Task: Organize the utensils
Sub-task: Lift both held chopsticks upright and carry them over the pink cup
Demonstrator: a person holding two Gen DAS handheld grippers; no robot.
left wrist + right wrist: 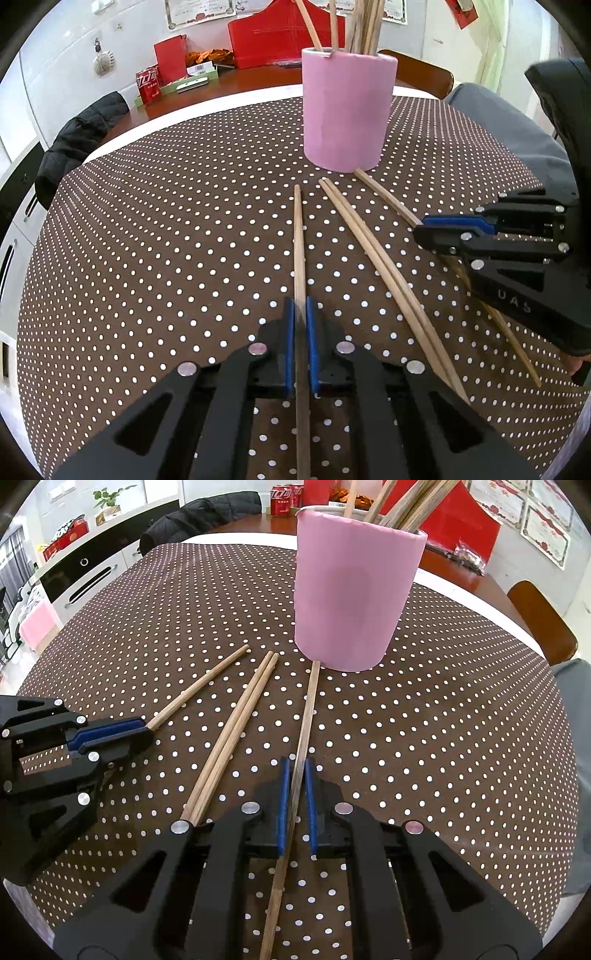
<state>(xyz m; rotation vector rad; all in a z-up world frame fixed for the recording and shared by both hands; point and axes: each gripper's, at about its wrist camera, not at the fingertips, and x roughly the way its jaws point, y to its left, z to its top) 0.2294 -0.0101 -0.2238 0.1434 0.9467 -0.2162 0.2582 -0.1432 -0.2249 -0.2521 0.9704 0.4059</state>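
Note:
A pink cup (347, 110) holding several wooden chopsticks stands on the brown dotted tablecloth; it also shows in the right wrist view (354, 598). My left gripper (301, 310) is shut on one chopstick (298, 236) that lies on the cloth; it shows at the left of the right wrist view (142, 729). My right gripper (294, 771) has its jaws close around another chopstick (308, 709) whose tip touches the cup's base; it appears at the right of the left wrist view (424, 227). A pair of chopsticks (373, 251) lies between them, also seen in the right wrist view (236, 723).
The tablecloth (166, 240) covers a round table. Behind it are red cola cans (147, 83), a red box (266, 40), a wooden chair back (543, 624) and a black jacket (74, 136) on a chair. Cabinets (81, 576) stand at the left.

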